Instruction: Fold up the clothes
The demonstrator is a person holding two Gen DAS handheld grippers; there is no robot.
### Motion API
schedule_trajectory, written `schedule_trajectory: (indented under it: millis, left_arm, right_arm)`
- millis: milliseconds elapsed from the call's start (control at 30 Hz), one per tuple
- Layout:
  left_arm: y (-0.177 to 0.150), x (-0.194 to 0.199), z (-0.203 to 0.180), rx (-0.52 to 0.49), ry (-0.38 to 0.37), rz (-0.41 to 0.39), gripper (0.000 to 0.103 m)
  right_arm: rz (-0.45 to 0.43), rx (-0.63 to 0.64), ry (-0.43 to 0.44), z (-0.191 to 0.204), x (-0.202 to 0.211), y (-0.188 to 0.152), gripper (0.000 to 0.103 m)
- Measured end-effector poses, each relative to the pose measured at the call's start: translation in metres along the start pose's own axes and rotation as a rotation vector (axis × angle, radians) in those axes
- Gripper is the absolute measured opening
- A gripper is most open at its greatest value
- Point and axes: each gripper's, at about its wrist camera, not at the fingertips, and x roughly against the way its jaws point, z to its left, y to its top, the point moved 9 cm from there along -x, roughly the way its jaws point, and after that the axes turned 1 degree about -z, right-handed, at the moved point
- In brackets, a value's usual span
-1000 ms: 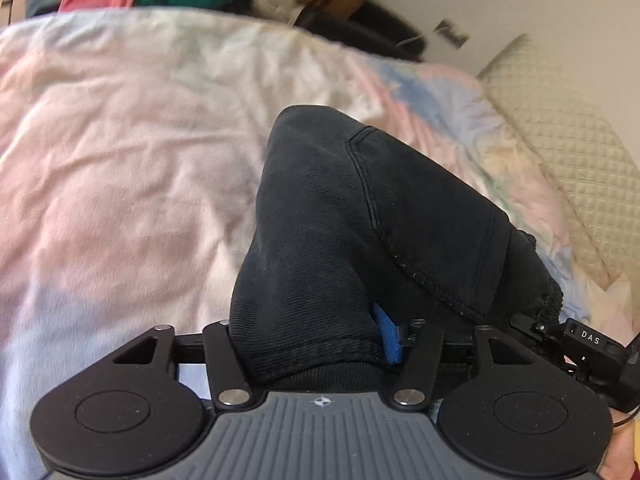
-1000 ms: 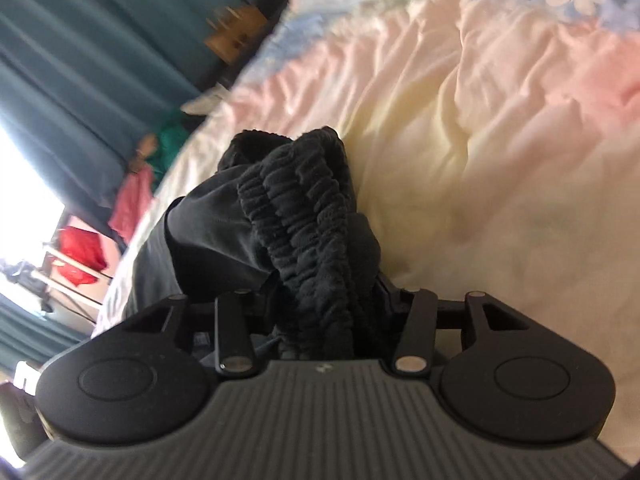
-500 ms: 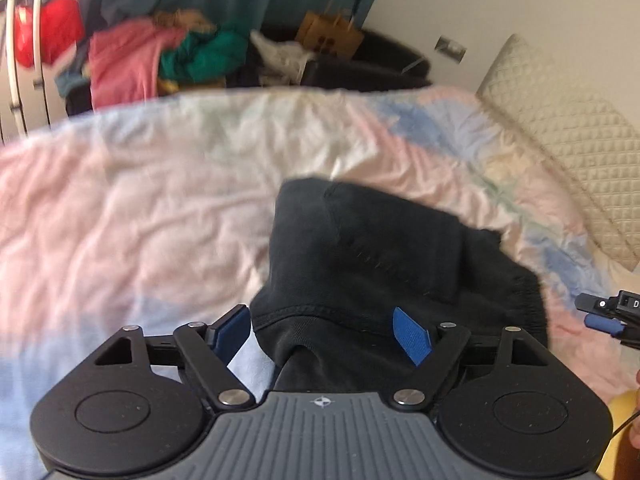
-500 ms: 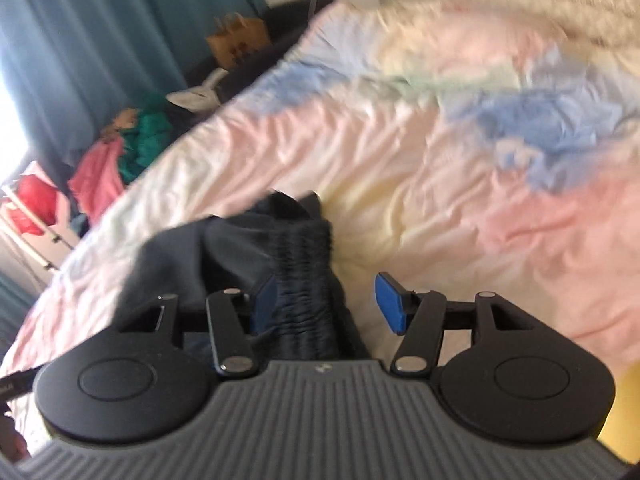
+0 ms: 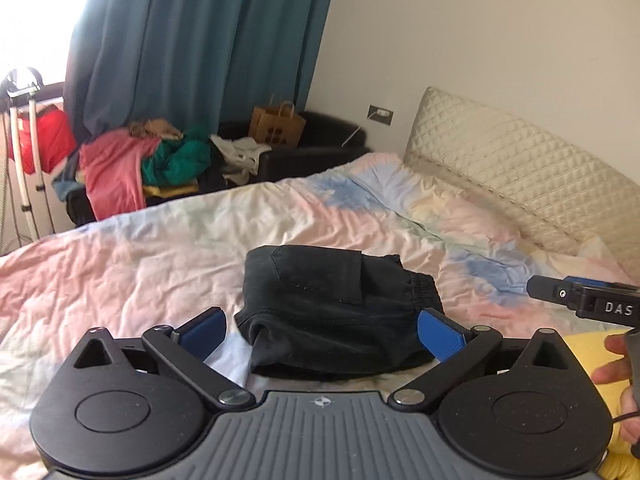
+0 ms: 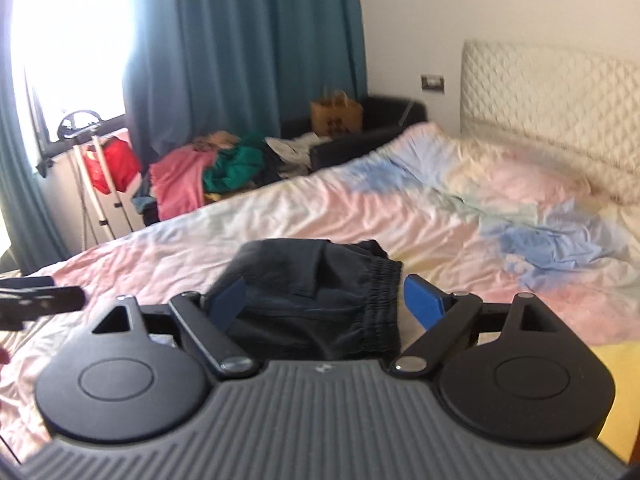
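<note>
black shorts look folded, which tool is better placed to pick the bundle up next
Left, marginally. The left tool is open and squarely frames the black shorts. The right tool, also open, sits toward the waistband end.

Matt black cloth shorts point(image 5: 336, 304) lie on a wrinkled cotton-like bedsheet point(image 5: 140, 264) beside a quilted headboard point(image 5: 520, 168).

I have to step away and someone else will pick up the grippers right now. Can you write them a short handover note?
Left gripper: open, holding nothing.
Right gripper: open, holding nothing.
Black pants: folded into a compact bundle on the bed, just in front of both grippers, elastic waistband to the right.
Done: this garment looks folded and set down.
Left: more clothes are heaped beyond the bed by the curtain; they probably come next.
</note>
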Motion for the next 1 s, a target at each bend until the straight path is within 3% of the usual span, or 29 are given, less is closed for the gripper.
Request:
schedule_trajectory:
  millis: [200, 433, 633, 1000]
  left_arm:
    - [-0.038, 0.049, -0.006, -0.032, 0.009, -0.055, 0.103]
    - [-0.065, 0.077, 0.003, -0.010, 0.048, -0.113, 0.103]
    - [-0.081, 0.084, 0.013, 0.007, 0.103, -0.152, 0.103]
    - [-0.103, 0.072, 0.019, -0.021, 0.164, -0.133, 0.103]
  right_arm:
    - [-0.086, 0.032, 0.025, 0.044, 0.042, -0.028, 0.088]
    - [-0.122, 0.043, 0.021, 0.068, 0.049, -0.064, 0.088]
    - [-0.097, 0.049, 0.012, 0.076, 0.037, -0.092, 0.088]
    - [-0.119, 0.038, -0.004, 0.077, 0.030, -0.117, 0.088]
